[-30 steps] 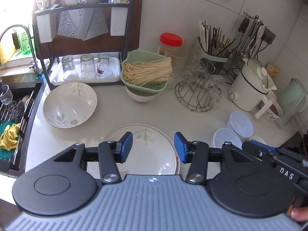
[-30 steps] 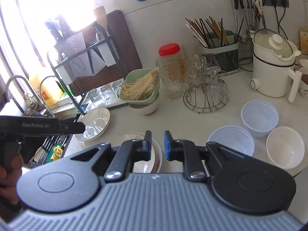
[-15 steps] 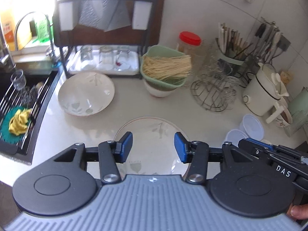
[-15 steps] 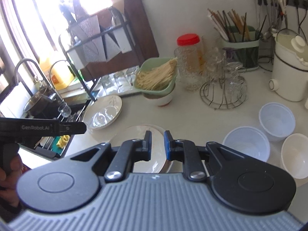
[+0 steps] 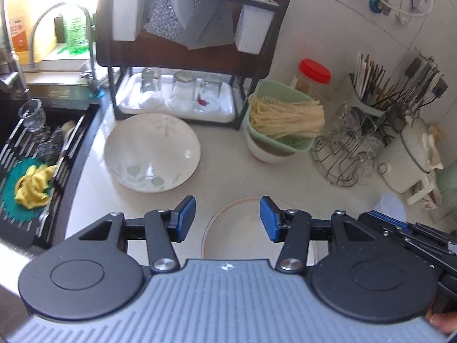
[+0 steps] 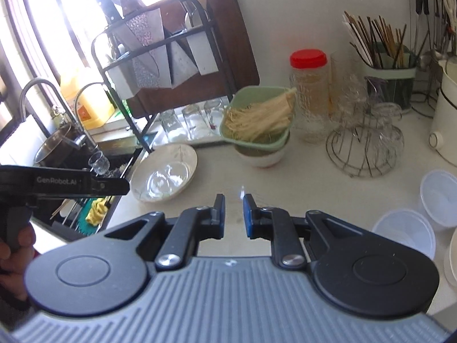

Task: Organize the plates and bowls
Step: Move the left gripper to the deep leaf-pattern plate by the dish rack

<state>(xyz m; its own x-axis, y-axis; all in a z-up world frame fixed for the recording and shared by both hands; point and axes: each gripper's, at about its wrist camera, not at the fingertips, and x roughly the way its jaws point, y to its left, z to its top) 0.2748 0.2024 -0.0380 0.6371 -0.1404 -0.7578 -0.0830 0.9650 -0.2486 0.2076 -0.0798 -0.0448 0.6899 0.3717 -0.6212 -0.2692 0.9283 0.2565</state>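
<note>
A deep white plate with a leaf pattern (image 5: 151, 151) (image 6: 165, 173) lies on the counter in front of the dish rack. A flat plate with an orange rim (image 5: 237, 228) lies nearer, just beyond my left gripper (image 5: 227, 217). The left jaws are opening, and nothing is between them. My right gripper (image 6: 233, 214) is shut to a narrow gap and holds nothing. Two white plastic bowls (image 6: 405, 234) (image 6: 440, 197) stand on the counter to its right. A white bowl (image 5: 262, 151) sits under a green basket of noodles (image 5: 282, 120).
A black dish rack (image 5: 182, 57) with upturned glasses on a white tray (image 5: 177, 108) stands at the back. The sink (image 5: 34, 148) with a yellow cloth is at left. A wire glass holder (image 5: 342, 154), a red-lidded jar (image 6: 310, 91), a chopstick holder (image 6: 388, 68) and a white pot (image 5: 411, 160) fill the right.
Both views have shifted left toward the sink and rack. The flat plate has slid lower in the left view, and the left jaws stand slightly wider. The right jaws are unchanged.
</note>
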